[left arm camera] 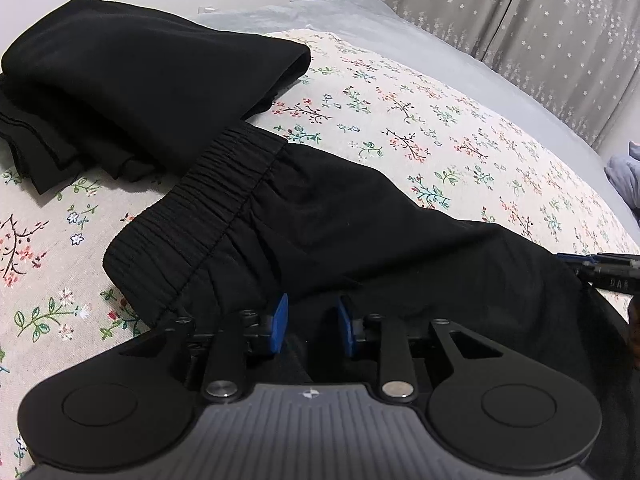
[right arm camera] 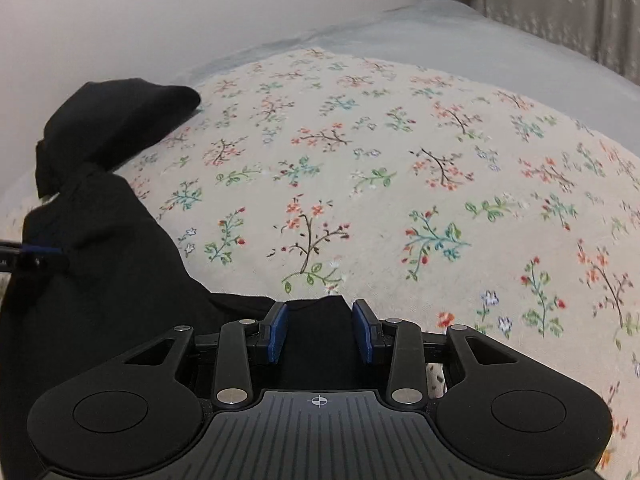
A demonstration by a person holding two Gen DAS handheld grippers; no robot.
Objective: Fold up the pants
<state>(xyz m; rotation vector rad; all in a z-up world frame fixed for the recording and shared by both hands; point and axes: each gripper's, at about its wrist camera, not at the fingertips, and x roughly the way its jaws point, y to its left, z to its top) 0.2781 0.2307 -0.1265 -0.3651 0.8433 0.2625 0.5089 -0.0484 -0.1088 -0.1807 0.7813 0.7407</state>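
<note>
Black pants (left arm camera: 320,216) with a ribbed elastic waistband (left arm camera: 192,216) lie across a floral sheet. My left gripper (left arm camera: 313,326) is open, its blue pads on either side of the near fabric edge. In the right wrist view the pants (right arm camera: 104,280) fill the left side. My right gripper (right arm camera: 320,330) is open with a corner of black cloth between its pads. The right gripper's tip (left arm camera: 600,270) shows at the left view's right edge, and the left gripper's tip (right arm camera: 36,256) shows at the right view's left edge.
A second folded black garment (left arm camera: 132,92) lies at the far left. The floral sheet (right arm camera: 400,200) lies over a grey bedsheet (left arm camera: 400,28). A white wall stands behind, and starred grey curtains (left arm camera: 540,20) hang at the right.
</note>
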